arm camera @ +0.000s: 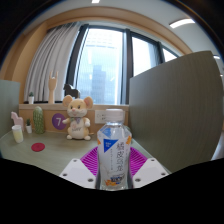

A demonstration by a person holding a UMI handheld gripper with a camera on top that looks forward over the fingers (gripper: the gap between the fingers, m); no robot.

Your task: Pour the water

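Water bottle: a clear plastic bottle with a white cap and a blue-and-white label, standing upright between the two fingers.
Long axis: vertical, cap pointing up toward the window, base hidden low between the fingers.
Tool: part-way open to the bottle's width; both magenta pads lie against the bottle's sides, so it grips the bottle.
Table: a pale green surface spreading beyond and to the left of the bottle.
Pink disc: small, flat on the table, well left of the bottle.
Plush mouse: sits upright beyond the bottle, against a low wooden ledge.
Small items: a white bottle and a green one near the ledge, too small to tell more.
Partition: a grey-green panel to the right.
Window: large, dark-framed, with curtains at its left.
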